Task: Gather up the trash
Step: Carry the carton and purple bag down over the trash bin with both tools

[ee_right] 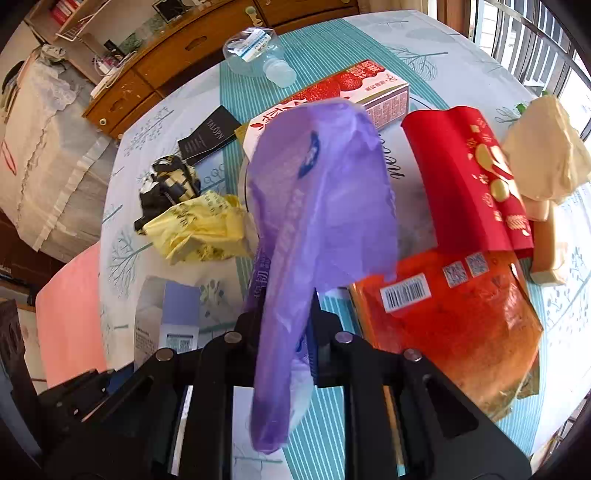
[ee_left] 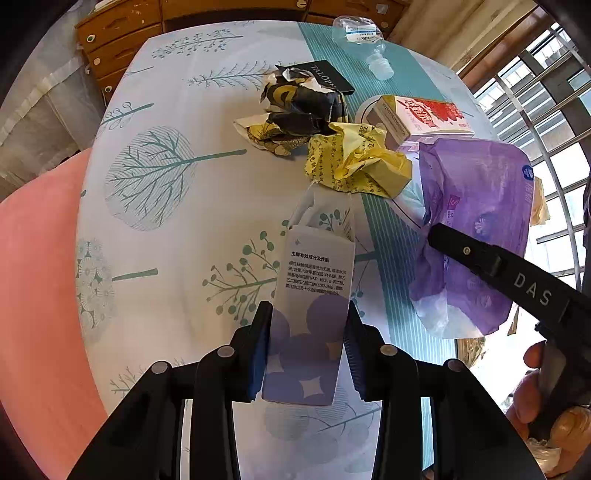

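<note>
A small white-and-purple carton (ee_left: 312, 295) with printed text sits on the tree-print tablecloth (ee_left: 166, 229), and my left gripper (ee_left: 309, 343) is shut on its lower half, a pad pressing each side. In the right wrist view the same carton (ee_right: 173, 314) shows at lower left. My right gripper (ee_right: 286, 325) is shut on a crumpled purple plastic bag (ee_right: 321, 199), which rises in front of the camera and hides the table behind it. From the left wrist view, that bag (ee_left: 476, 206) hangs at the right with the right gripper (ee_left: 443, 240) reaching into it.
Trash lies on the round table: yellow crumpled paper (ee_left: 354, 162), a black-and-yellow wrapper (ee_left: 299, 107), a strawberry carton (ee_left: 421, 114), a clear bottle (ee_left: 362, 40), a black card (ee_left: 325, 77), a red envelope (ee_right: 469, 177), an orange pouch (ee_right: 454, 325), beige paper (ee_right: 546, 147). Wooden drawers (ee_left: 122, 33) stand behind.
</note>
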